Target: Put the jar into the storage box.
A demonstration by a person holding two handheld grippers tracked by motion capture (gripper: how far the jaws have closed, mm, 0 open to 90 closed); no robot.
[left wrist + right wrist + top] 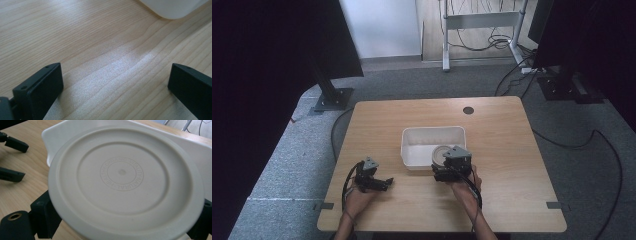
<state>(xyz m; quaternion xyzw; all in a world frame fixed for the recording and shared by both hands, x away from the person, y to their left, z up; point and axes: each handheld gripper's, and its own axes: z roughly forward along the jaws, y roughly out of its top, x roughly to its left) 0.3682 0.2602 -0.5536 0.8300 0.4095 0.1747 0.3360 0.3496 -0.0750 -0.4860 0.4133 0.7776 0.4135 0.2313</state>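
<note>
One round white plate [125, 182] sits between the jaws of the right gripper [452, 167], just at the 5 o'clock corner of the one white tray [409, 145] on the surface [507, 145] — apparently clamped by its rim. It looks like light, stiff plastic, smooth and likely slippery, so the raised rim seems the safest hold. The left gripper [384, 182], at 7 o'clock, rests low with jaws spread wide — empty.
</note>
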